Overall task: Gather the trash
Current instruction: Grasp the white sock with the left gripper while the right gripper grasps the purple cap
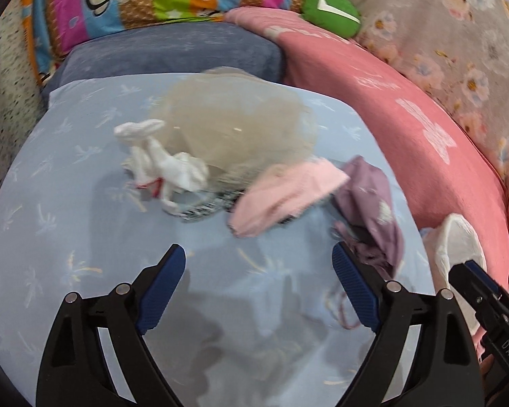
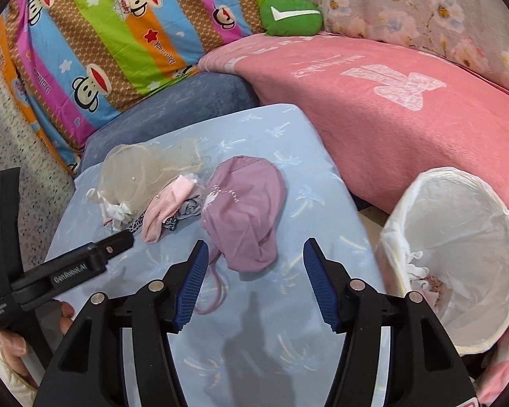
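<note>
Trash lies heaped on a light blue cushion [image 1: 85, 237]: a crumpled white tissue [image 1: 166, 166] with red marks, a beige net [image 1: 241, 125], a pink cloth [image 1: 288, 193] and a mauve cloth [image 1: 373, 203]. My left gripper [image 1: 258, 254] hovers open over bare cushion, short of the heap, with nothing between its pads. In the right wrist view my right gripper [image 2: 256, 247] is open, and the near edge of the mauve cloth [image 2: 244, 210] shows between its tips, untouched. A white-lined bin [image 2: 424, 176] stands to its right, with some scraps inside.
A pink blanket [image 2: 390, 118] borders the cushion on the right, a dark blue pillow [image 2: 173, 108] and a striped cartoon pillow [image 2: 118, 34] at the back. A green plush [image 2: 291, 13] sits beyond. One of the left gripper's fingers [image 2: 118, 241] and a hand [image 2: 10, 339] show at left.
</note>
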`<state>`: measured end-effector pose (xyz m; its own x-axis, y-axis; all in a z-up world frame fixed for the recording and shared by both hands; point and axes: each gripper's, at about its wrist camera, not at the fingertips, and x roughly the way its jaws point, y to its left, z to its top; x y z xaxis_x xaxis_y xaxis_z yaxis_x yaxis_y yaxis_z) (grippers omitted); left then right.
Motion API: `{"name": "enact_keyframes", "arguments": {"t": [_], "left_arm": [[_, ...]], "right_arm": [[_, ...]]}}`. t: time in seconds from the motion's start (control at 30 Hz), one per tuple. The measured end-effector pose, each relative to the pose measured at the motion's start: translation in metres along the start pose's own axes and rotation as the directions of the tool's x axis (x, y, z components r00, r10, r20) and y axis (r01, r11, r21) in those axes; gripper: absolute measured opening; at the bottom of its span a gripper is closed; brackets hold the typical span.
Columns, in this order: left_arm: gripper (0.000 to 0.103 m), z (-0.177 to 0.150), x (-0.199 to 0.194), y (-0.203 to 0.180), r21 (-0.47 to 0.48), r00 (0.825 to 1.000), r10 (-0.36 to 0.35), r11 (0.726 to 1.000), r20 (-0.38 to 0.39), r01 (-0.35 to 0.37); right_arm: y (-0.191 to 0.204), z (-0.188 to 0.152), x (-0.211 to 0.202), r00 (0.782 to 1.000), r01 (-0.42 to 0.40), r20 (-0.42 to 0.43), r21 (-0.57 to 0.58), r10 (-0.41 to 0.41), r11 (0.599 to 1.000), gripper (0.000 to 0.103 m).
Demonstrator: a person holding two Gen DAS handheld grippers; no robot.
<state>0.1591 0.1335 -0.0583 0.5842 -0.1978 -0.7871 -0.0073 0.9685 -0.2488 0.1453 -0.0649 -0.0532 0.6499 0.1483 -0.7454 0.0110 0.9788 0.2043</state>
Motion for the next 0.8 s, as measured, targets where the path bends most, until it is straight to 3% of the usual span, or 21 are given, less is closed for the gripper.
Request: {"name": "enact_keyframes", "arguments": {"t": [0.33, 0.5, 0.7, 0.77, 0.8], "left_arm": [[0.084, 0.032, 0.020, 0.067, -0.190, 1.000, 0.006, 0.982, 0.005, -0.005], [0.083, 0.041, 0.034, 0.076, -0.214, 1.000, -0.004, 0.977, -0.006, 0.003], [0.053, 0.042, 0.046, 0.085, -0.232, 0.999, -0.041, 0.972, -0.026, 0.034], [0.032, 0.040, 0.048, 0.087, -0.230, 0.998, -0.060, 0.972, -0.035, 0.051], [0.026, 0.039, 0.049, 0.087, -0.228, 0.997, -0.067, 0.972, -0.038, 0.057]], "right_arm": [[0.021, 0.012, 0.040, 1.000, 0.009, -0.030, -0.008, -0.009, 1.000, 0.061], [0.027, 0.018, 0.060, 0.999, 0.022, -0.048, -0.003, -0.022, 1.000, 0.061], [0.025, 0.019, 0.083, 0.996, 0.045, -0.079, 0.017, -0.044, 0.999, 0.061], [0.023, 0.017, 0.088, 0.995, 0.052, -0.092, 0.027, -0.049, 0.998, 0.061], [0.022, 0.015, 0.090, 0.994, 0.056, -0.098, 0.030, -0.053, 0.998, 0.061]]}}
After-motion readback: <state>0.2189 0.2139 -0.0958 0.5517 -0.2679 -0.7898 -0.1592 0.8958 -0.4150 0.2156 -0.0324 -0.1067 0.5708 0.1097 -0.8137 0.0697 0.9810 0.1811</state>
